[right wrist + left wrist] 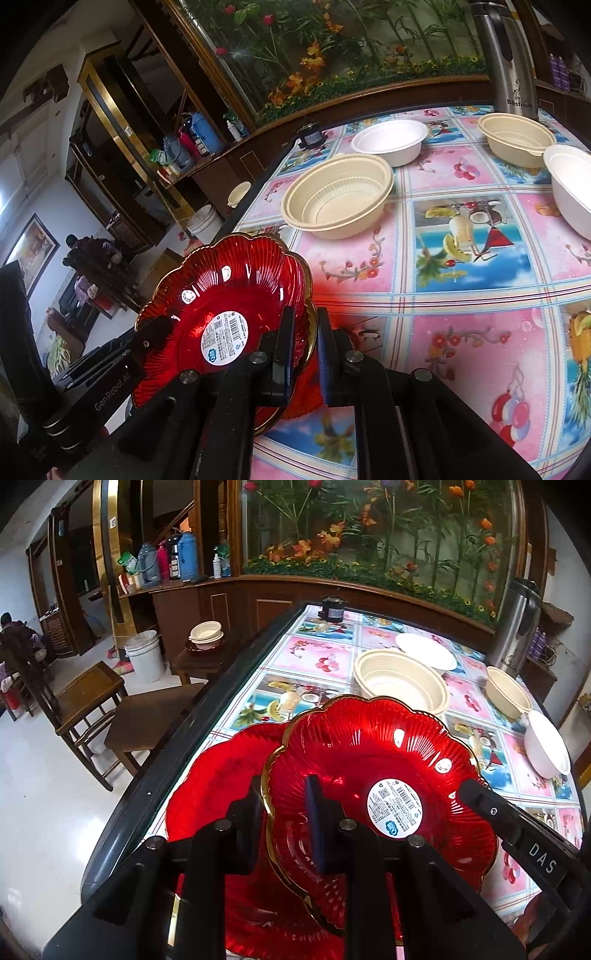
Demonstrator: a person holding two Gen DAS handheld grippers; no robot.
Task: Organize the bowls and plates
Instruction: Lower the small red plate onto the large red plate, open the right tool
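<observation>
Holding: both grippers clamp one red ribbed glass plate with a scalloped gold rim (373, 775), raised and tilted above a second red glass plate (221, 771) that lies flat on the table.
Left gripper (284, 812): jaws nearly closed, pads pinching the lifted plate's rim at its 8 o'clock edge in the left wrist view; one pad inside the dish, one behind it.
Right gripper (304, 343): jaws nearly closed on the opposite rim, at the plate's 4 o'clock edge in the right wrist view; one pad sits on each side of the gold edge.
Plate location: near-left corner of the fruit-print tablecloth (461, 295), partly overhanging the lower plate; round white sticker label (394, 808) faces up in the dish centre.
Handling: looks like rigid, brittle, glossy glass, so likely slick under the pads and liable to chip on contact. Rim grip on two opposite sides seems right; keep it level and set down softly.
Others: large beige ribbed plastic bowl (400, 681) at 12 o'clock beyond the plates, white shallow bowl (426, 650) behind it, smaller beige bowl (508, 692) and white tilted bowl (546, 744) at 2 o'clock. These look light and stackable.
Judgement: nesting the lifted plate onto the lower one looks like the step in hand; alignment of the scallops is not yet done.
</observation>
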